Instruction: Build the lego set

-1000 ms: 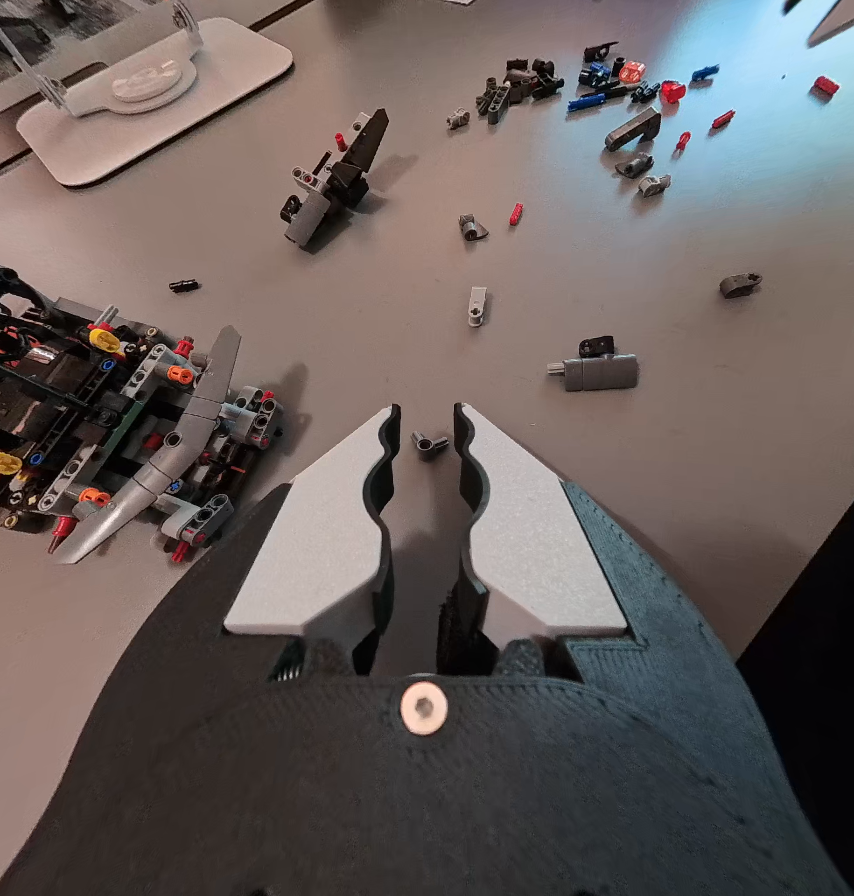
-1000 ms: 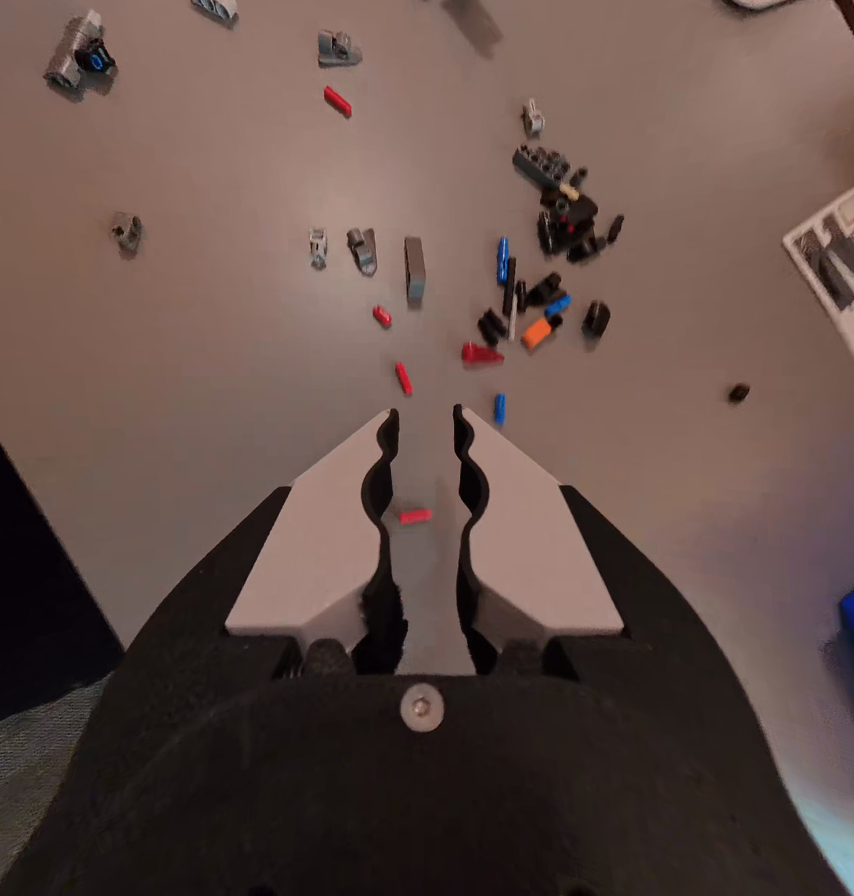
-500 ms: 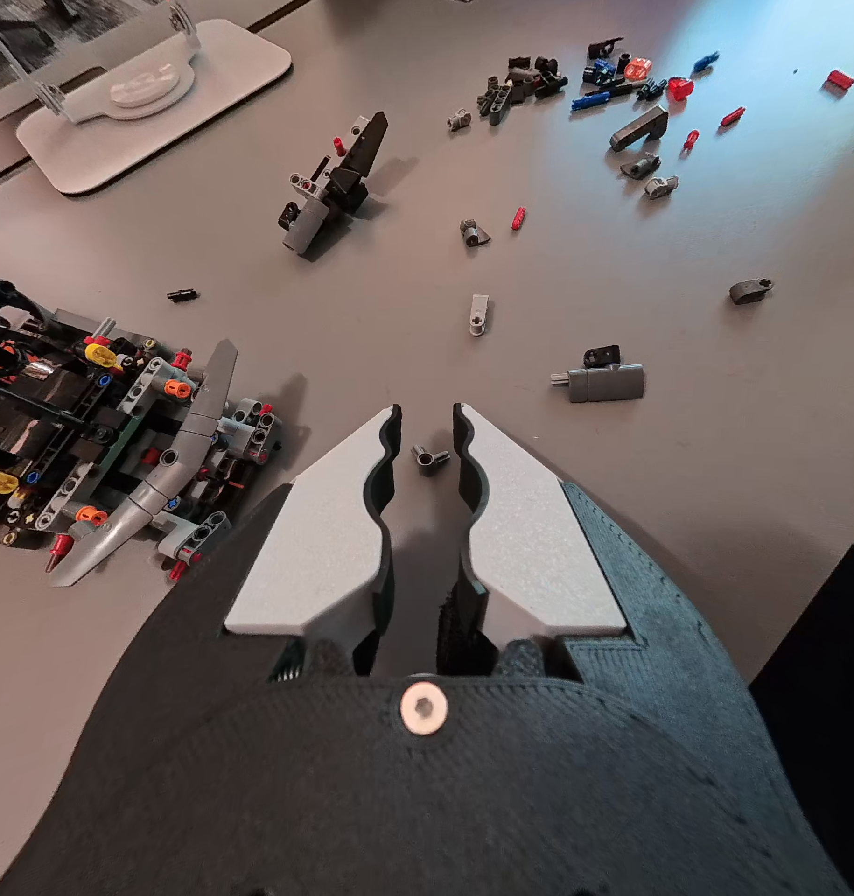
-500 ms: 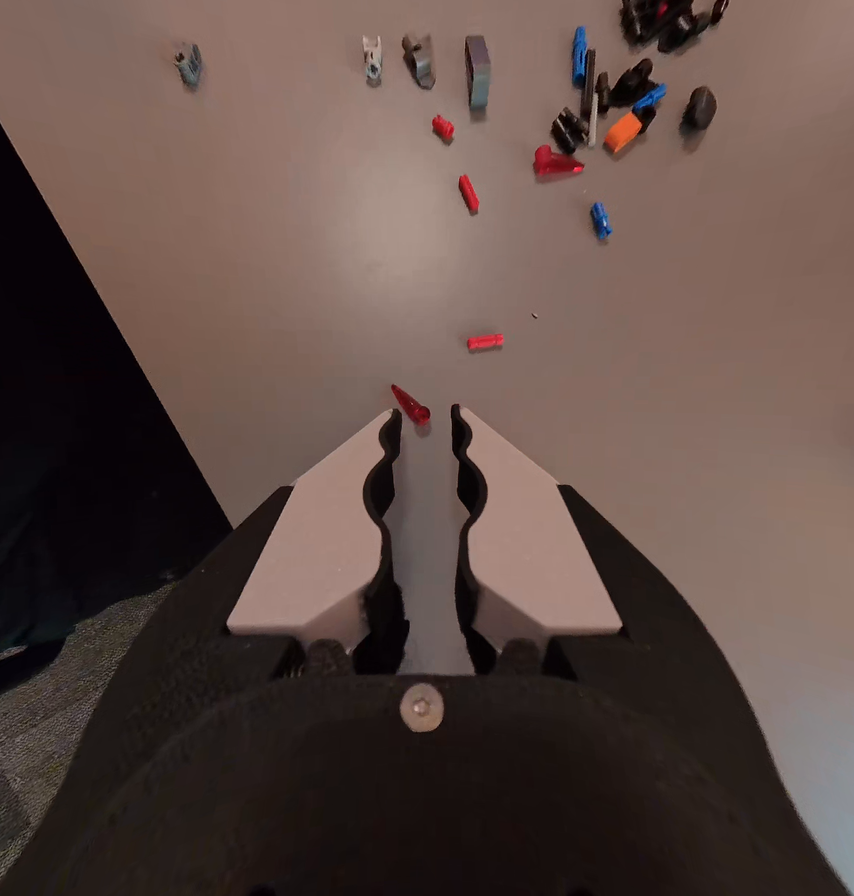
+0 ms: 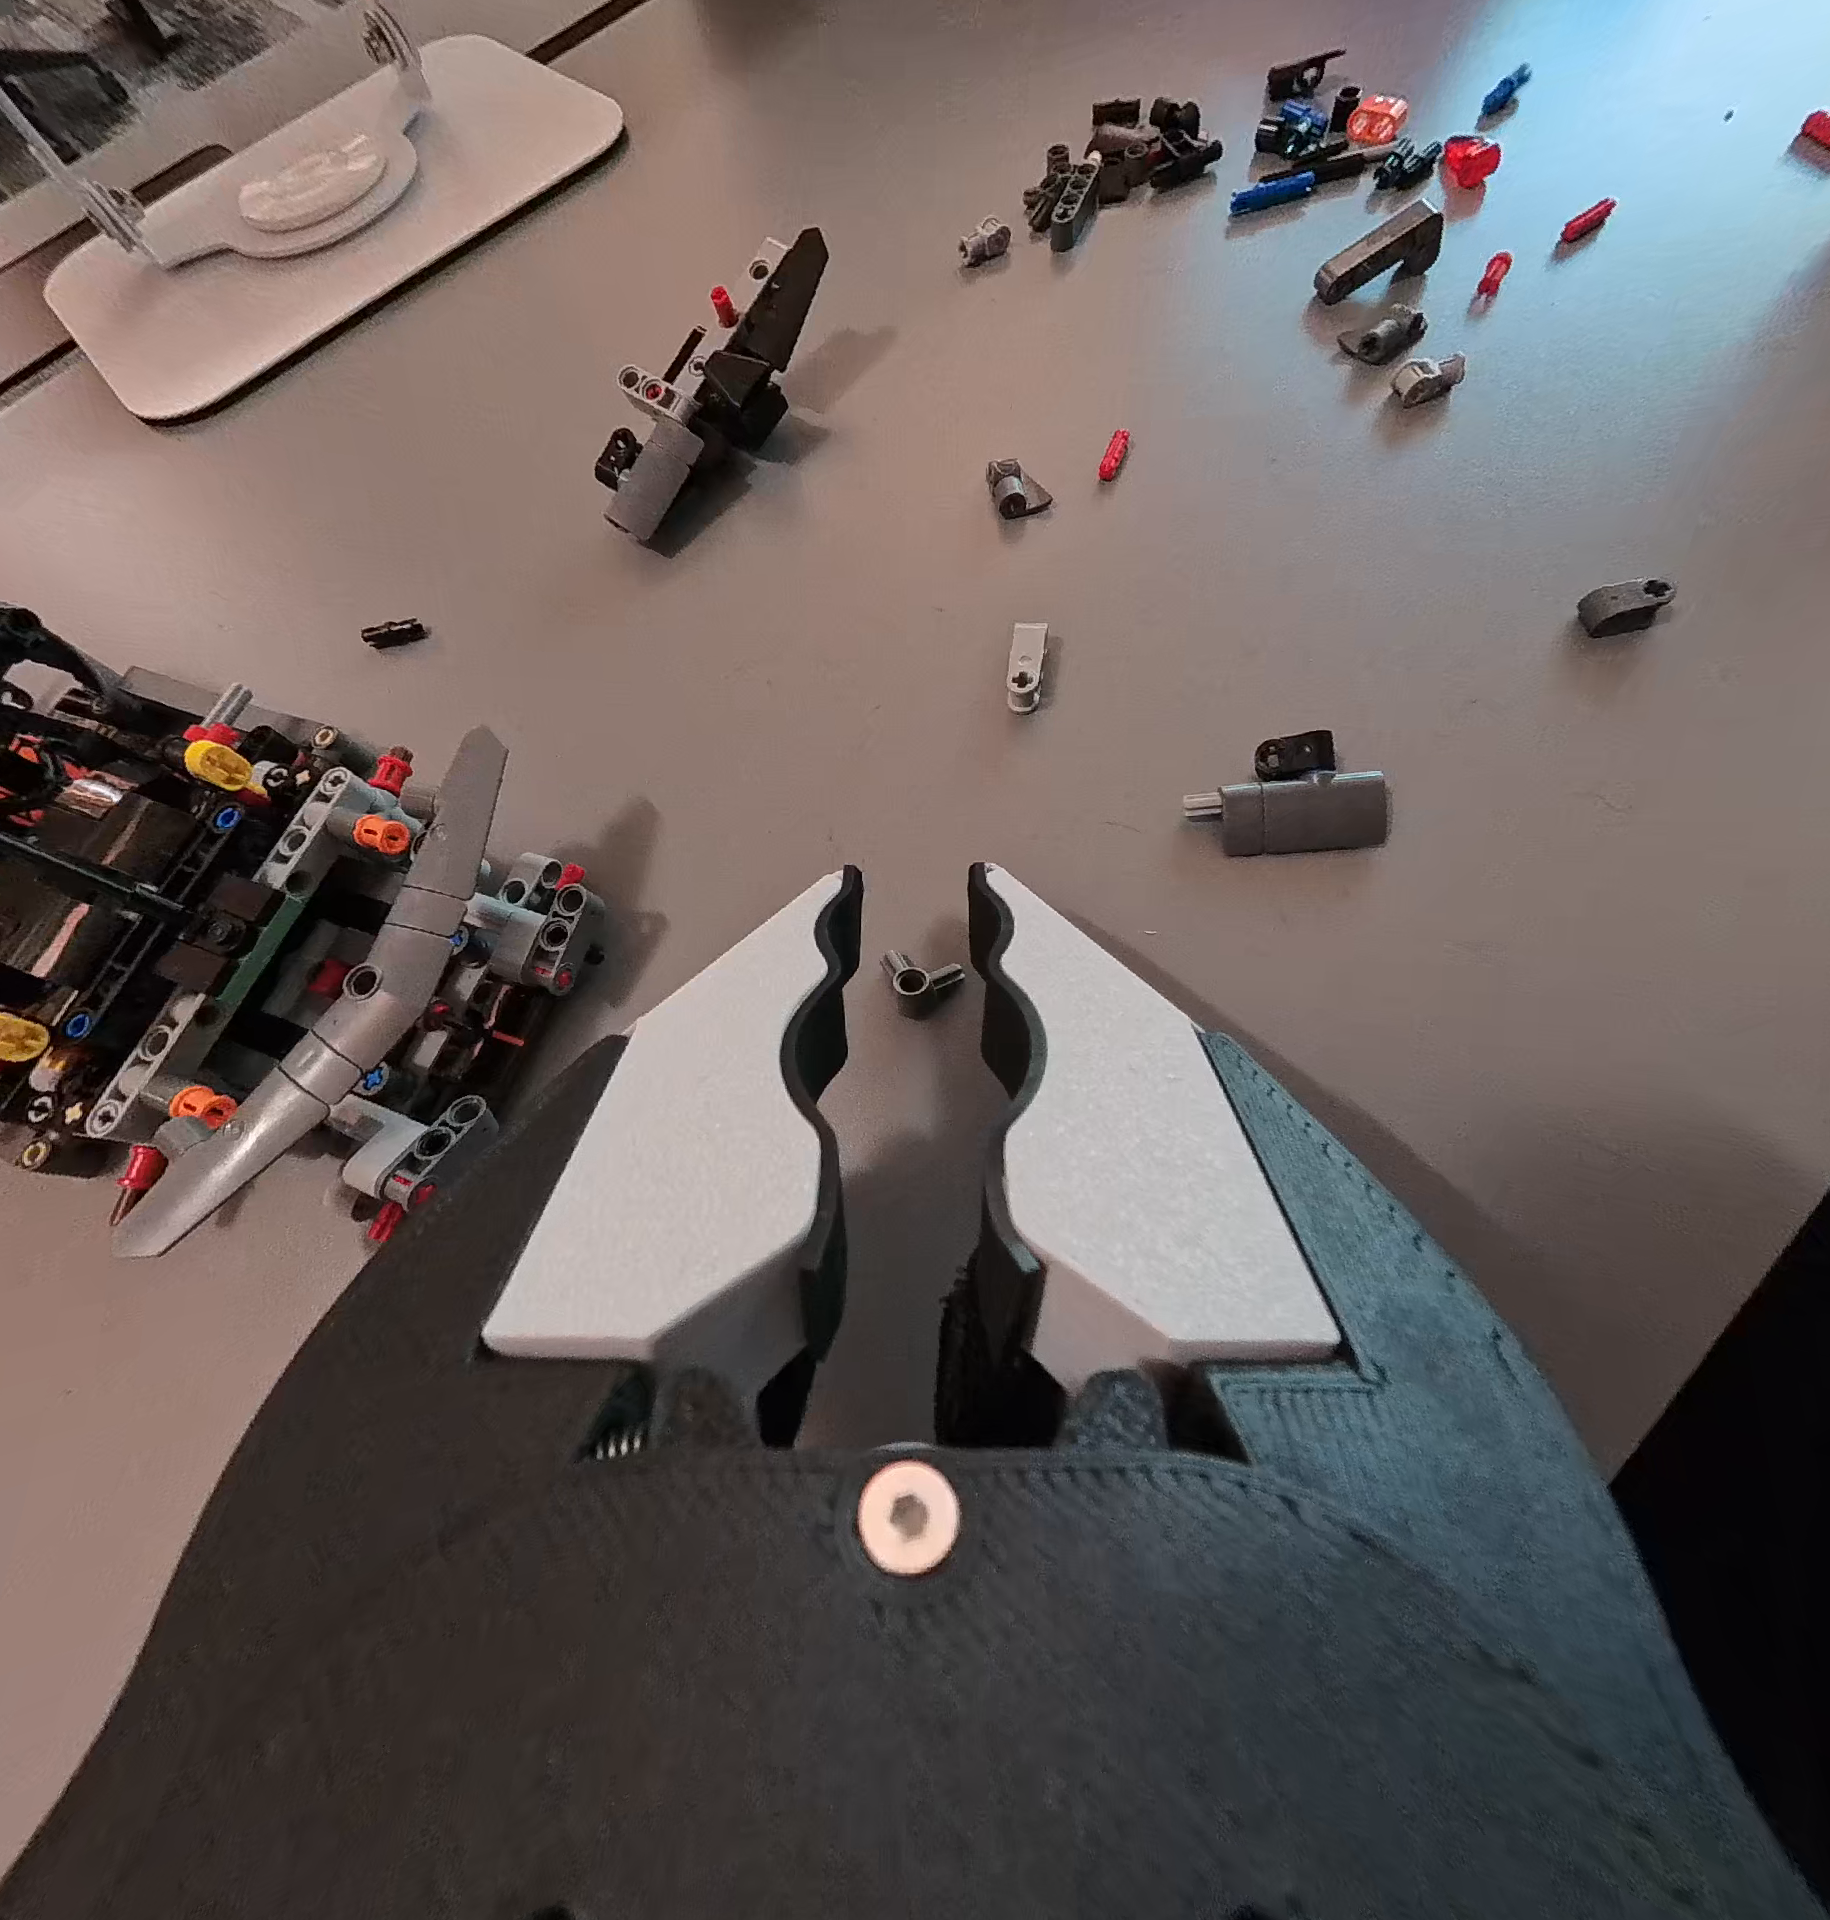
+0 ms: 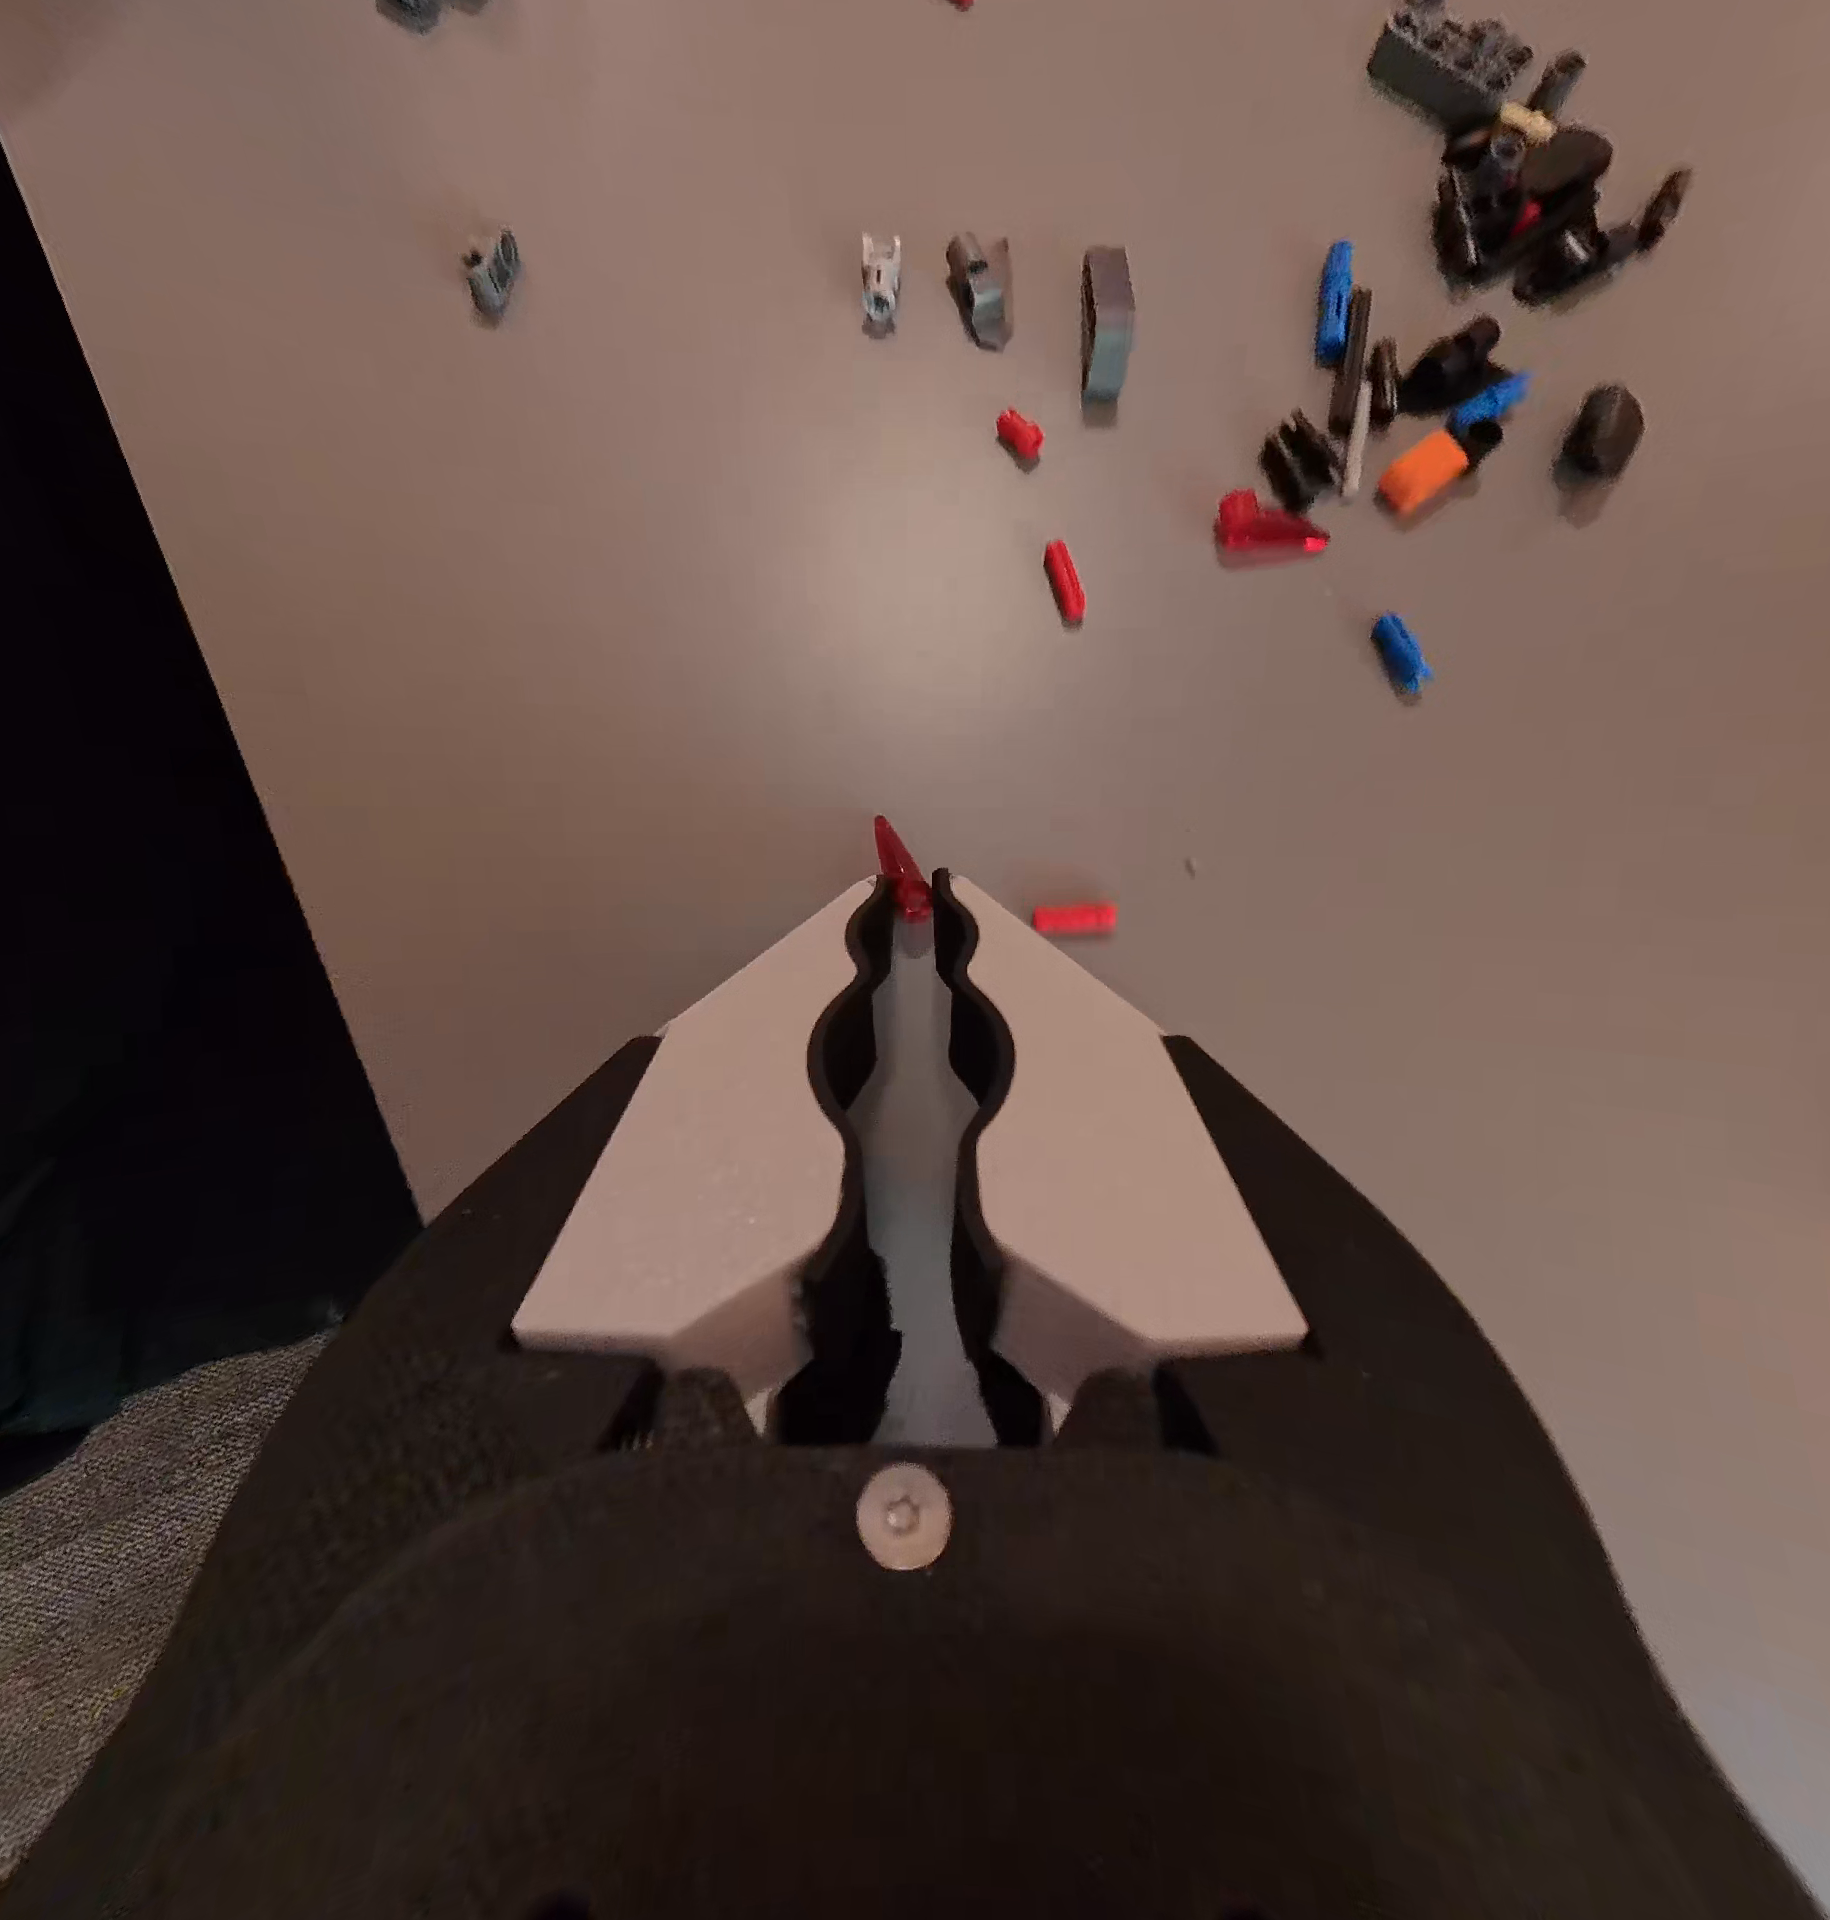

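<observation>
At the right gripper [image 6: 906,891] tip, fingers clamped on red pointed piece [image 6: 898,864], pointing forward.

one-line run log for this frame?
left claw: open, straddling dark connector | right claw: shut on red pointed piece | partial model: untouched

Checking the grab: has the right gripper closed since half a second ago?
Yes. The right gripper has narrowed onto the pointed red piece, which earlier lay just ahead of open tips; the red pin now sits right beside them.
</observation>
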The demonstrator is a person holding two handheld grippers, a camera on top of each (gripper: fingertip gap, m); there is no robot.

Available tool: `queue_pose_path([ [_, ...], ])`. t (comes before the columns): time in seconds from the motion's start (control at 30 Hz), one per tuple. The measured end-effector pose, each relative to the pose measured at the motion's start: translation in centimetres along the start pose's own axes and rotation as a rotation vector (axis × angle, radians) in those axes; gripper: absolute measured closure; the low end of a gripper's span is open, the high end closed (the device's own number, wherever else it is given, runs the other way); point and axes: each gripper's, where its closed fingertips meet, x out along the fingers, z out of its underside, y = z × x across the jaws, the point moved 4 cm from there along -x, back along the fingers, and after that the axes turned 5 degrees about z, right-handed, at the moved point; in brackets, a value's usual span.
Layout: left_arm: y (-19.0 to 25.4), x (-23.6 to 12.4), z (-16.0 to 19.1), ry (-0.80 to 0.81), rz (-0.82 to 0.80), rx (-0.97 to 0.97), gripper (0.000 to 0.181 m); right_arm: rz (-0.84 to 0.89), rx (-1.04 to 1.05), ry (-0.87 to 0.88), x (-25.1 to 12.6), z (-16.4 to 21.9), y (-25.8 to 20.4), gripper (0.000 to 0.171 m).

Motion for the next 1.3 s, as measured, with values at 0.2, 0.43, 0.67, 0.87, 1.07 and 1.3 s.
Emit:
queue_pose_path([
  [0.2,-0.1,-0.2,-0.1,0.011,-0.004,-0.005,0.162,-0.006,-0.071,0.011,3.1,-3.4,0.3,0.166],
  [0.43,-0.1,-0.3,-0.1,0.018,0.008,-0.016,0.162,0.004,-0.081,0.012,3.9,-4.8,0.2,0.15],
  [0.67,0.1,-0.6,-0.2,0.035,-0.008,0.012,0.164,0.027,-0.076,0.102,2.3,-5.8,-0.5,0.155],
  [0.87,1.2,-1.2,-0.6,0.068,0.019,0.029,0.164,-0.023,-0.07,0.22,1.8,-8.2,-3.8,0.152],
  [1.07,2.1,-2.2,-1.0,0.092,0.019,0.095,0.164,-0.079,-0.057,0.288,2.9,-10.1,-7.1,0.15],
  [1.3,0.5,-3.6,-0.7,0.109,-0.045,0.077,0.172,-0.074,-0.067,0.287,3.0,-10.4,-7.7,0.152],
])
